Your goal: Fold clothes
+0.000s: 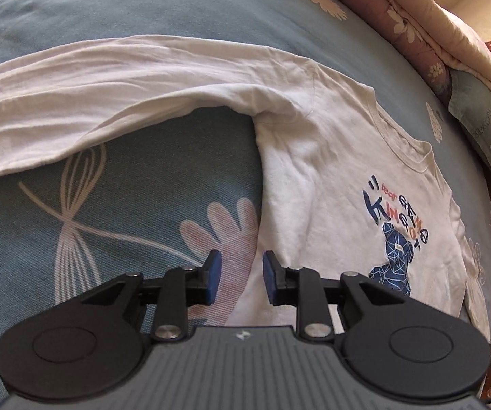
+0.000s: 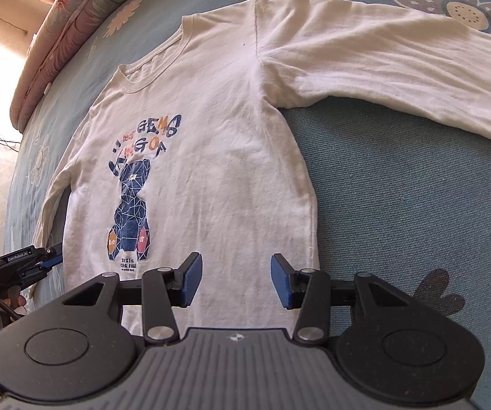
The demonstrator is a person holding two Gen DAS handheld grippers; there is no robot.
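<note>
Above the "GEMS" bear-print shirt (image 2: 211, 136), left gripper (image 1: 241, 278) and right gripper (image 2: 235, 280) gape apart.

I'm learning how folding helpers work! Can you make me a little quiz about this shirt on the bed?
1. True or false: the white long-sleeved shirt lies print side up on the blue flowered bedsheet.
2. What animal is the blue print on the shirt's front? A) cat B) bear C) fish
3. Fill in: the right gripper has its jaws ____, with nothing between them.

Key: 1 true. 2 B. 3 open. The left gripper is open too, over the shirt's side edge.
</note>
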